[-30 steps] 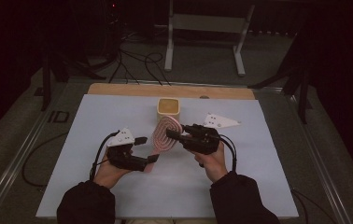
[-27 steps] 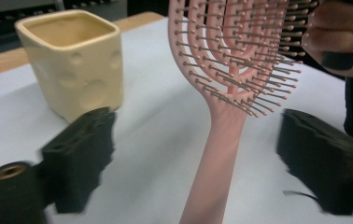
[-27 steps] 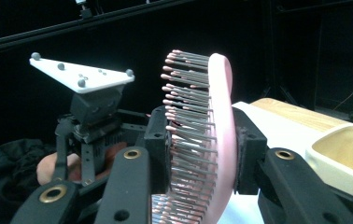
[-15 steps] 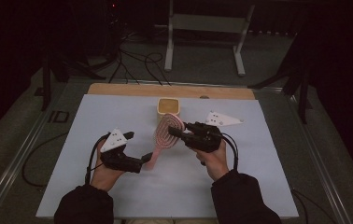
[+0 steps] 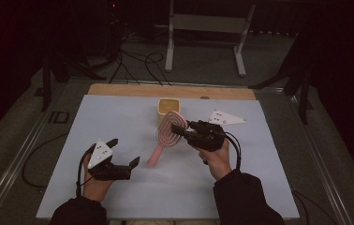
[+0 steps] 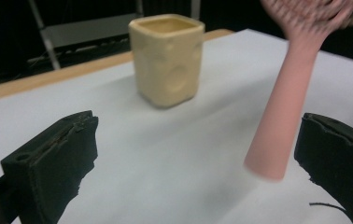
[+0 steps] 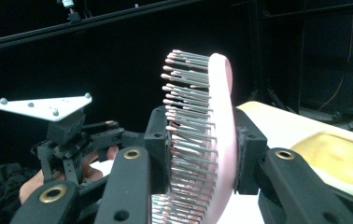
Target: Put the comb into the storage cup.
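Your white table sheet (image 5: 119,117) carries the same layout as a second ago, with the yellow cup (image 5: 167,108) at the far middle, unmoved. The pink hairbrush (image 5: 165,136) is held up in the centre, its head just in front of the cup and its handle slanting down toward the near left; your right gripper (image 5: 189,132) stays clamped across the bristled head, in the same place. Your left gripper (image 5: 124,152) is what changed: it has drawn back to the near left, away from the handle, and its jaws have just been opening, now wide apart with nothing between them.
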Action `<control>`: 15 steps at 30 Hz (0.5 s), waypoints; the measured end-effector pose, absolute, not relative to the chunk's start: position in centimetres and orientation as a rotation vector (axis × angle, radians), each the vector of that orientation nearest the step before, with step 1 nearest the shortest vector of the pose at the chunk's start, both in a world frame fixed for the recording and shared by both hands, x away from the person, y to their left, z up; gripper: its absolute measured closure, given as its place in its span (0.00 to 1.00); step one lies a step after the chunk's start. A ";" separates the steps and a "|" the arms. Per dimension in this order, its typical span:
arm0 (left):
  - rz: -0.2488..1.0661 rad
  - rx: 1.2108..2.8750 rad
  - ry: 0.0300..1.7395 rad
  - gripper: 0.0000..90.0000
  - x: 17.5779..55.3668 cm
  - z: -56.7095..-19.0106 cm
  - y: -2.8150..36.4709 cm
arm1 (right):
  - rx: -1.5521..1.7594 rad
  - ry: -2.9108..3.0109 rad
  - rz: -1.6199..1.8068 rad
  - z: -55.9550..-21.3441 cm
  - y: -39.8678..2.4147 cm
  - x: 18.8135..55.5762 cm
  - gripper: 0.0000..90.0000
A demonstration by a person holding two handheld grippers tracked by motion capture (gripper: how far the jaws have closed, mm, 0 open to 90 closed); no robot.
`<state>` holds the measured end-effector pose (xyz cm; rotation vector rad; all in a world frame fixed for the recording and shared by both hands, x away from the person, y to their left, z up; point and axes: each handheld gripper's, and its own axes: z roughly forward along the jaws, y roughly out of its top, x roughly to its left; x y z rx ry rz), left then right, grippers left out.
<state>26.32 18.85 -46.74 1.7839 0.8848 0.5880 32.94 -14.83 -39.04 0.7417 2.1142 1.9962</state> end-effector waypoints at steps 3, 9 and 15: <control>0.601 1.772 0.909 0.00 25.7 -47.2 19.7 | 0.749 2.112 1.994 -39.0 -14.8 33.1 0.73; 0.618 1.767 0.941 0.00 24.3 -47.6 21.4 | 0.770 2.093 1.985 -38.9 -14.7 33.3 0.73; 0.618 1.736 0.974 0.00 23.2 -48.1 23.2 | 0.782 2.087 1.971 -38.7 -14.7 33.5 0.73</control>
